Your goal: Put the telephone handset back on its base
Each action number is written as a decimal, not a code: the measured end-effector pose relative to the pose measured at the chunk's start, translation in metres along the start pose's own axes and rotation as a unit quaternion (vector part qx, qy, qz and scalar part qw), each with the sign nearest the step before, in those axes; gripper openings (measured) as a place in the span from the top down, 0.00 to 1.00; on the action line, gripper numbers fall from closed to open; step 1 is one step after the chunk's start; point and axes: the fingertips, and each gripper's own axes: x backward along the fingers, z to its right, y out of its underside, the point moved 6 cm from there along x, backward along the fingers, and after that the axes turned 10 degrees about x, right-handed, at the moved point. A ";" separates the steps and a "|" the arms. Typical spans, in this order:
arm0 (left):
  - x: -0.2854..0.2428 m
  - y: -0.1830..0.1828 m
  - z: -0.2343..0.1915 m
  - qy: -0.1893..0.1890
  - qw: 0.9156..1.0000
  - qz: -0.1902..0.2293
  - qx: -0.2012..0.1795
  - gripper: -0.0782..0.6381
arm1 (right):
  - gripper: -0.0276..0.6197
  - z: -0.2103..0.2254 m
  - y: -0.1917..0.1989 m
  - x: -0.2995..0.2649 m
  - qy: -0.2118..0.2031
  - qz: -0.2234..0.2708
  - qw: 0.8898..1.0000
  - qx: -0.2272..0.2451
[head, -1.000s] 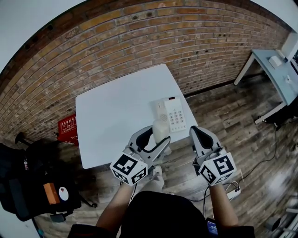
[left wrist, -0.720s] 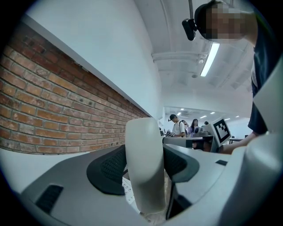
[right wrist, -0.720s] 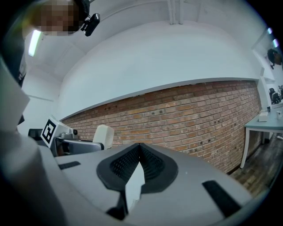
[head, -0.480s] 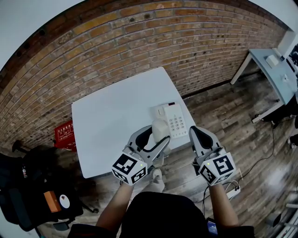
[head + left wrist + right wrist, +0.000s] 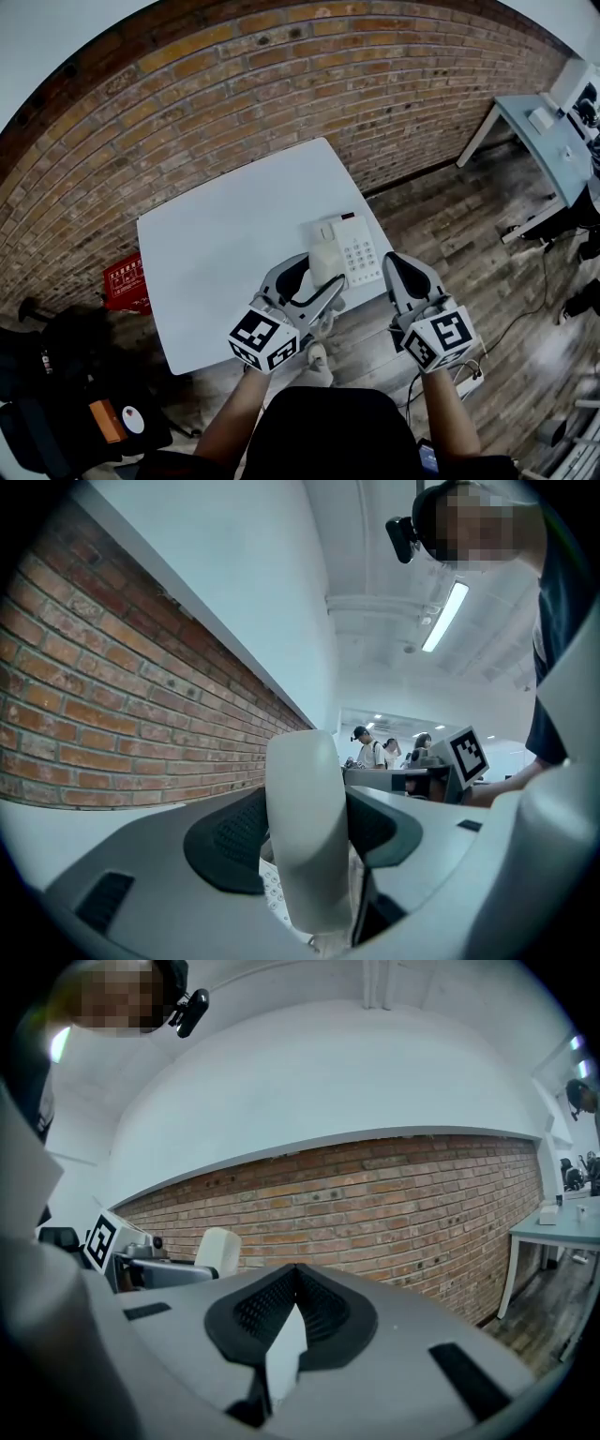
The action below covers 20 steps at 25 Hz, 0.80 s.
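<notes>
Pinching handset (image 5: 305, 846): my left tongs (image 5: 314, 278), by base (image 5: 354, 246) at counter's (image 5: 225, 253) right edge.
Right tongs (image 5: 401, 272): pressed together, empty.
Risk: I tilt it, it seats crooked.

Looks like an open-plan office or lab space to me. White table (image 5: 225, 253) with a desk phone (image 5: 354, 247) on it, brick wall (image 5: 234, 103) right behind the table, wood floor (image 5: 450, 234) under it. There's a pale blue desk (image 5: 551, 141) off to the table's right, and strip lights (image 5: 446, 616) overhead with people (image 5: 366, 747) at workstations beyond.
</notes>
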 end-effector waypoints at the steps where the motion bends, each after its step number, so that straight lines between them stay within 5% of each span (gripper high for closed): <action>1: 0.000 0.001 -0.002 0.002 1.000 -0.002 0.001 0.54 | 0.94 0.000 0.000 -0.002 0.002 -0.001 1.000 0.000; 20: -0.005 -0.006 -0.029 0.005 1.000 0.001 0.009 0.54 | 0.94 -0.001 -0.004 -0.026 0.002 -0.009 1.000 0.013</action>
